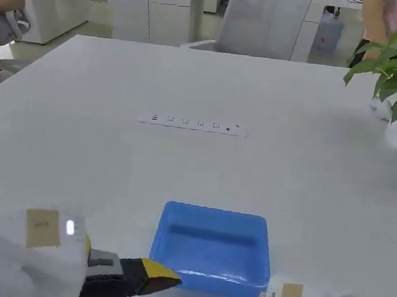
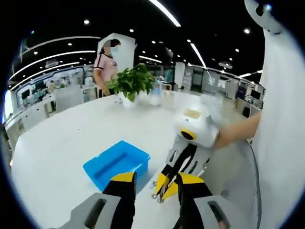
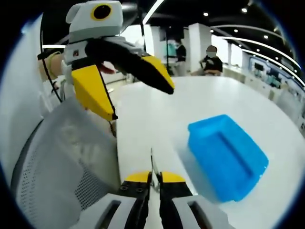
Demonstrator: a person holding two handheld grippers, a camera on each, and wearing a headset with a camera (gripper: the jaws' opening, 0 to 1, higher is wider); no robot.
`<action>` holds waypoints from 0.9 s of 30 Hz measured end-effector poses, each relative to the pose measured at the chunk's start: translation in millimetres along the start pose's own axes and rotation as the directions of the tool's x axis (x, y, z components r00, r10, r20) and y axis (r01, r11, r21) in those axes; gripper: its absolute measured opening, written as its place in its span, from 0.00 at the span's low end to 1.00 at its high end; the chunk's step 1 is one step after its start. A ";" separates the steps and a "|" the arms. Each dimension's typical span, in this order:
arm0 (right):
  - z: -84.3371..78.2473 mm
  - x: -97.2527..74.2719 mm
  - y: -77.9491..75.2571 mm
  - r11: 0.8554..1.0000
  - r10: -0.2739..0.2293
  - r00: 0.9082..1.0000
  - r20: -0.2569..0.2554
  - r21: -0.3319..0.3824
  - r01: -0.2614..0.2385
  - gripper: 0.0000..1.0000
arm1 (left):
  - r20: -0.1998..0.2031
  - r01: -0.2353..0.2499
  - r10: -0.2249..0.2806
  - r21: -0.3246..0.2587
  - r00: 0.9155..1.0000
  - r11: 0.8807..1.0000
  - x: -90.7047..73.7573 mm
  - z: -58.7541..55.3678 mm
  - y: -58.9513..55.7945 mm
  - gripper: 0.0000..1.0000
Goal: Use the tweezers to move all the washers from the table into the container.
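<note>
You are at the picking step: the tweezers (image 3: 152, 163) stand pinched between the nearly closed jaws of your right gripper (image 3: 155, 176), a thin metal sliver rising from the narrow gap. As far as the head view lets me judge, nothing has gone into the blue container (image 1: 208, 278). Your left gripper (image 3: 142, 104) holds nothing, its yellow jaws spread wide, and it hangs just beside the right one above the near edge of the table (image 1: 204, 86). In the left gripper view, a few small pale specks that look like washers (image 2: 153, 183) lie on the table just beside the container's near corner, close to the tip of the right gripper. They are too small for me to count or to be sure of. I judge that the next move calls for lowering the tweezers' points over one washer and squeezing lightly so it doesn't flick away. The carry is then only a short one over the container's near wall, which stands right next to them.
</note>
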State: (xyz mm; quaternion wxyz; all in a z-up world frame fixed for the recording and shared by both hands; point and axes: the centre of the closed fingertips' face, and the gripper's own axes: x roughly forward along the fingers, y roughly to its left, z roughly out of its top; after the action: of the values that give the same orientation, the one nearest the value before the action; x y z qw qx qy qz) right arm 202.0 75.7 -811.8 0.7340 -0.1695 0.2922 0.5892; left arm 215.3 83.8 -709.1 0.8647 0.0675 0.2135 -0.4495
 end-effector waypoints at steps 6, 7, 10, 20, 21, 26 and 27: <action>0.0 -1.2 -2.0 0.999 -0.027 1.000 0.010 0.044 0.027 0.03 | 0.118 -0.195 0.204 -0.088 0.972 0.977 -10.2 -6.2 26.1 0.62; -0.1 -1.3 -1.7 0.998 -0.029 1.000 0.009 0.047 0.028 0.03 | 0.134 -0.230 0.246 -0.124 0.960 0.965 -12.3 -8.3 31.9 0.71; 1.5 -2.6 -0.3 0.998 -0.036 0.999 0.005 0.044 0.036 0.03 | 0.158 -0.294 0.318 -0.160 0.935 0.942 -16.7 -11.3 39.1 0.90; 17.3 -17.3 -6.5 0.995 -0.072 0.997 0.023 0.072 0.070 0.03 | 0.222 -0.425 0.437 -0.101 0.872 0.899 -28.1 -11.9 53.2 0.99; 18.8 -19.4 -7.9 0.994 -0.078 0.997 0.027 0.078 0.076 0.03 | 0.224 -0.430 0.442 -0.103 0.869 0.897 -29.4 -12.6 54.5 0.99; 31.1 -32.8 -18.9 0.988 -0.123 0.991 0.050 0.094 0.118 0.03 | 0.223 -0.436 0.451 -0.113 0.865 0.893 -29.4 -12.6 56.2 0.99; 32.8 -34.7 -20.7 0.988 -0.128 0.990 0.052 0.099 0.123 0.03 | 0.219 -0.436 0.449 -0.106 0.866 0.894 -28.6 -12.9 55.5 0.99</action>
State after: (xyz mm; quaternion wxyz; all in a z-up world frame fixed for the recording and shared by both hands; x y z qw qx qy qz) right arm 224.8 63.5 -766.6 0.7851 -0.1351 0.2873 0.5318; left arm 241.6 141.8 -712.6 0.9654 0.0374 0.0990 -0.2385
